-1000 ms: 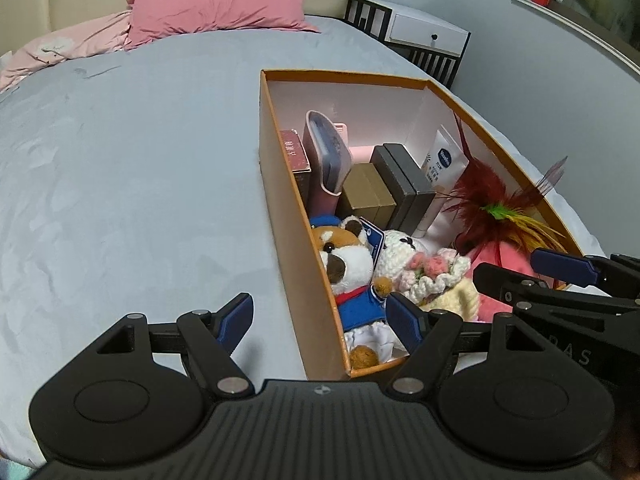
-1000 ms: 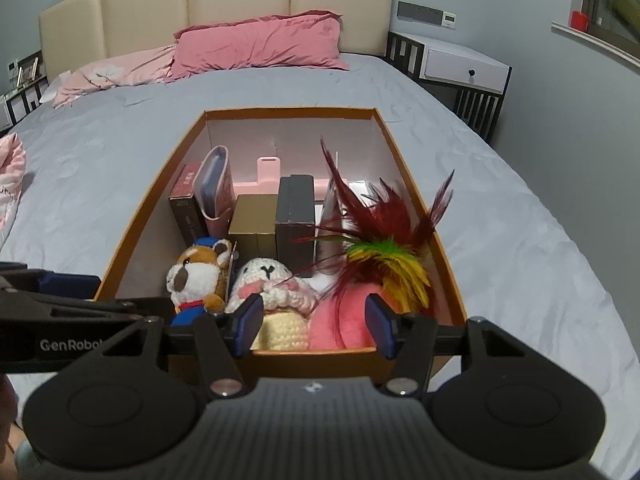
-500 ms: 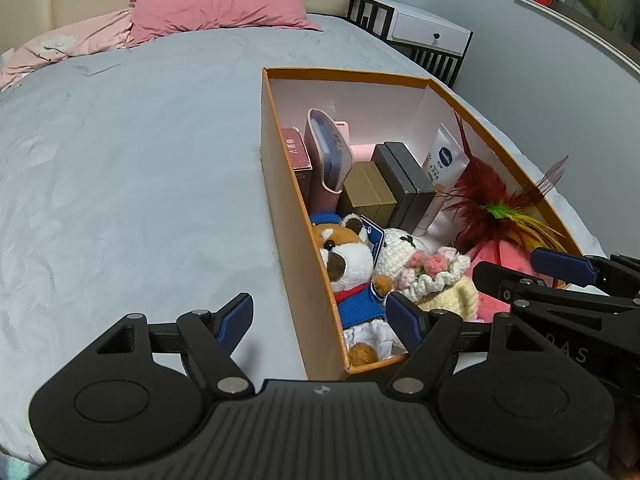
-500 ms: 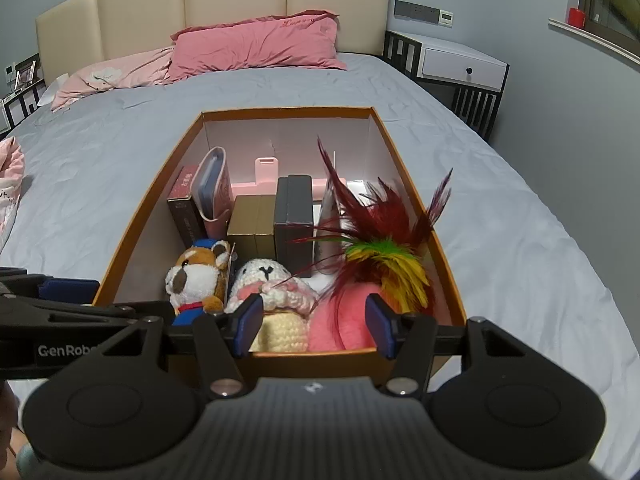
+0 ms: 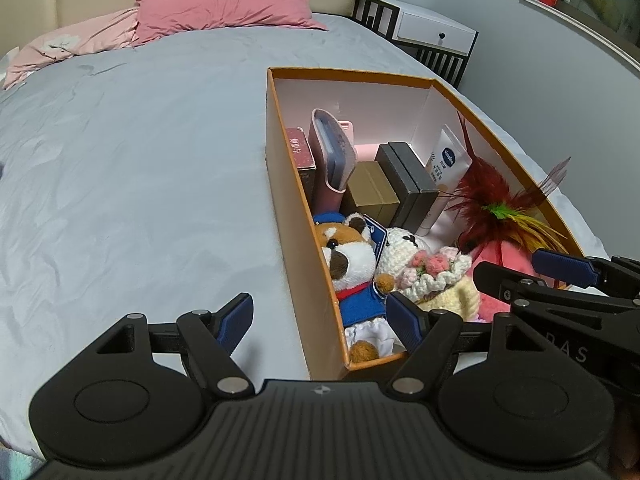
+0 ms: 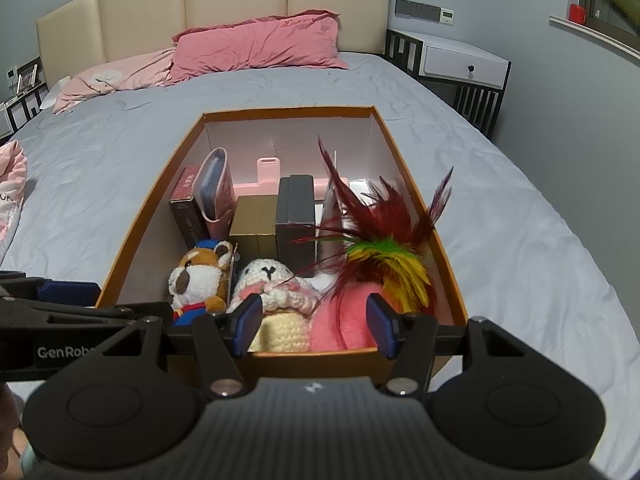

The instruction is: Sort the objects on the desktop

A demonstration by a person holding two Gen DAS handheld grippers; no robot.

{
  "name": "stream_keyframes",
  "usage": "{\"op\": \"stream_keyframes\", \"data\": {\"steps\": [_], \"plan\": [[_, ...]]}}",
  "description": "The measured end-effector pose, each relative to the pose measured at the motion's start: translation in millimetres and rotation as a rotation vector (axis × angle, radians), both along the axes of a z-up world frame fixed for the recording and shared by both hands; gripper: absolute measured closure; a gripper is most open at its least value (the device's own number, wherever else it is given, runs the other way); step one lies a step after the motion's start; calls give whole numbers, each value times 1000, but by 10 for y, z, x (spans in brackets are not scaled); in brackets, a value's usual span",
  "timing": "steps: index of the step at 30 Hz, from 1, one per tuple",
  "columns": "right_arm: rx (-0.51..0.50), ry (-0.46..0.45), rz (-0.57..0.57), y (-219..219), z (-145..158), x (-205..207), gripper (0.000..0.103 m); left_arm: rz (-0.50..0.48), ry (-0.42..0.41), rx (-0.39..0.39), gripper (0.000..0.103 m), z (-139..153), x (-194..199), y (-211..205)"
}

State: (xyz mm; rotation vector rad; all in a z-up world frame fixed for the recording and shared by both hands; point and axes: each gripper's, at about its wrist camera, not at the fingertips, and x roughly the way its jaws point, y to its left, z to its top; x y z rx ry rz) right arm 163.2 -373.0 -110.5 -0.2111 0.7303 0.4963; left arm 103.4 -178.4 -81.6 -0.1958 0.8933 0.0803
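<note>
Both the left claw (image 5: pixel 320 317) and right claw (image 6: pixel 312 325) gape empty before the crowded orange box (image 6: pixel 132 236).

Hardly any change is seen. The orange box (image 5: pixel 304 240) is framed very slightly lower in the left wrist view, and slightly more of the bed (image 5: pixel 140 168) beyond the box is taken in. No item inside the box has been shifted.

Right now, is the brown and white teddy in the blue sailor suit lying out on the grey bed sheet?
No, the brown and white teddy in the blue sailor suit sits inside the orange cardboard box, beside the white crocheted bunny.
</note>
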Motion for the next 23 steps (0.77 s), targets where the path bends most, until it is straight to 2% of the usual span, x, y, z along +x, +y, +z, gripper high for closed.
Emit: {"op": "stream_keyframes", "data": {"steps": [23], "plan": [[13,3,2,-4,4,7,43,11,9,12,17,3,7,-11]]}}
